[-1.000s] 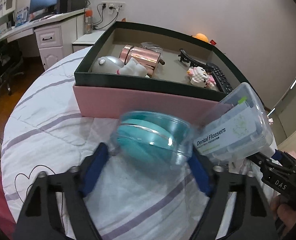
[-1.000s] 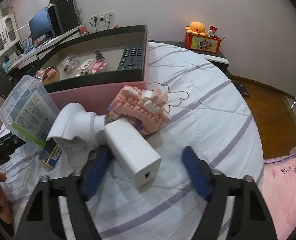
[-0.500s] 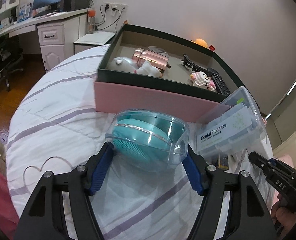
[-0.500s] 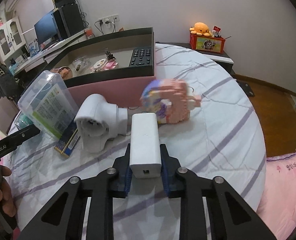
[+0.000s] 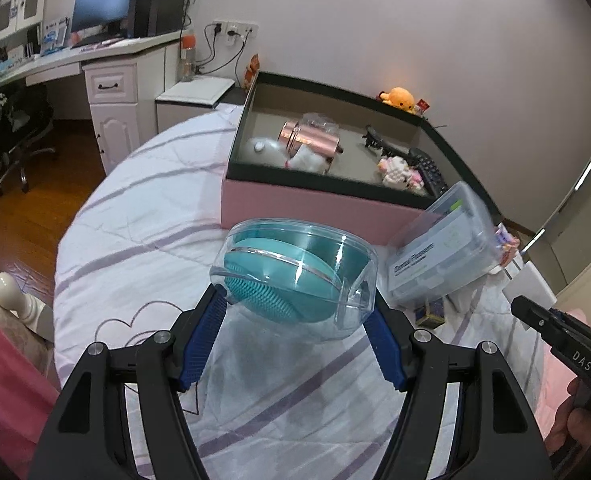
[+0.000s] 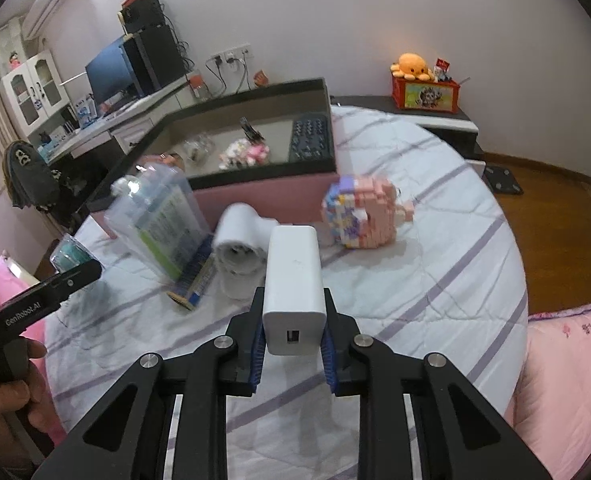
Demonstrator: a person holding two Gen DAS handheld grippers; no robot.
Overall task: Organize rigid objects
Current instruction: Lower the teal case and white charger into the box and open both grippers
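My left gripper (image 5: 295, 320) is shut on a clear round case with a teal brush (image 5: 295, 276) and holds it above the bed. My right gripper (image 6: 293, 328) is shut on a white charger block (image 6: 293, 276), lifted off the bed. The pink box with a dark green rim (image 5: 319, 208) lies ahead; it also shows in the right wrist view (image 6: 263, 192). Inside lie a copper cup (image 5: 311, 142), a remote (image 5: 429, 170) and small toys. A dental flosser tub (image 5: 443, 256), a white plug adapter (image 6: 239, 244) and a pink brick figure (image 6: 363, 212) lie on the bed.
A striped white sheet (image 6: 435, 280) covers the bed. A small blue packet (image 6: 195, 280) lies by the tub. A desk with a monitor (image 5: 103, 4) stands at the far left. A nightstand with a toy box (image 6: 423, 92) stands behind the bed. A pink quilt (image 6: 567, 360) lies right.
My right gripper closed on the white charger and lifted it away from the adapter. My left gripper rose and pulled back with the teal case. The brick figure rolled over.
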